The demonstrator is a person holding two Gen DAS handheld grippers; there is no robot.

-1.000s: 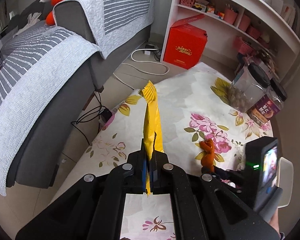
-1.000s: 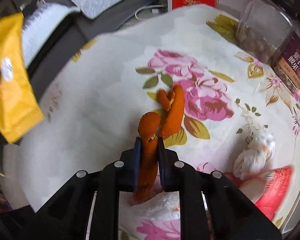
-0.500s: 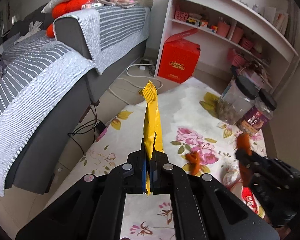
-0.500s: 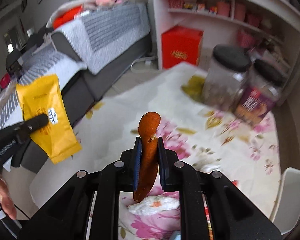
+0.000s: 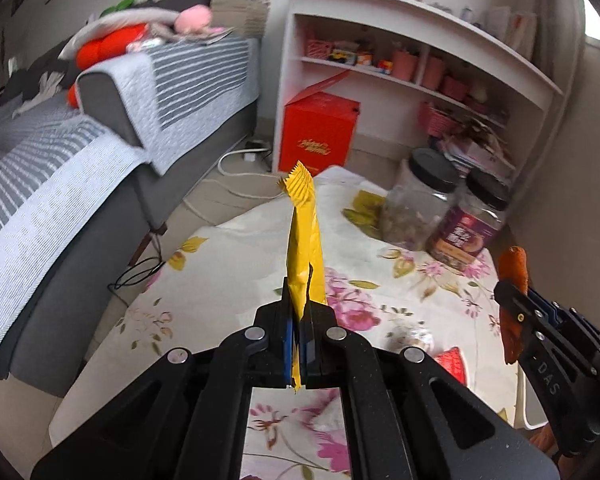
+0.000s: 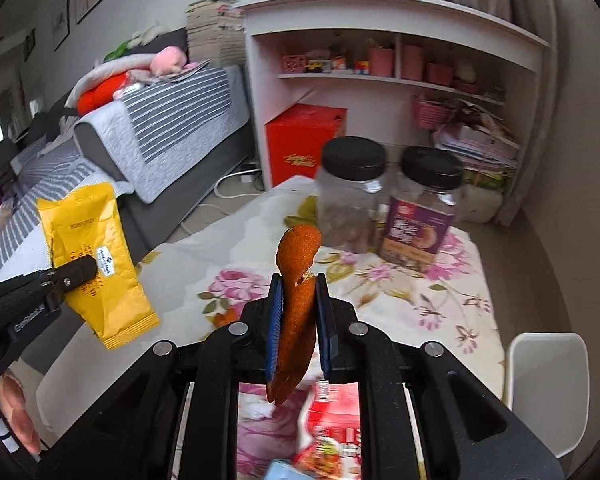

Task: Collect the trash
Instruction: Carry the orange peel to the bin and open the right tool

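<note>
left gripper (image 5: 296,316) is clamping a yellow wrapper (image 5: 305,240), held edge-on above the floral surface (image 5: 220,280) and pointing toward 12 o'clock. right gripper (image 6: 298,312) is pinching an orange peel (image 6: 296,280) upright between its blue pads (image 6: 275,320), clear of the surface. in the right wrist view the wrapper is hanging at 9 o'clock. two black-lidded jars (image 6: 352,192) are standing at 12 to 1 o'clock on the far part of the surface. a red packet (image 5: 452,364) is lying at 4 o'clock in the left wrist view.
</note>
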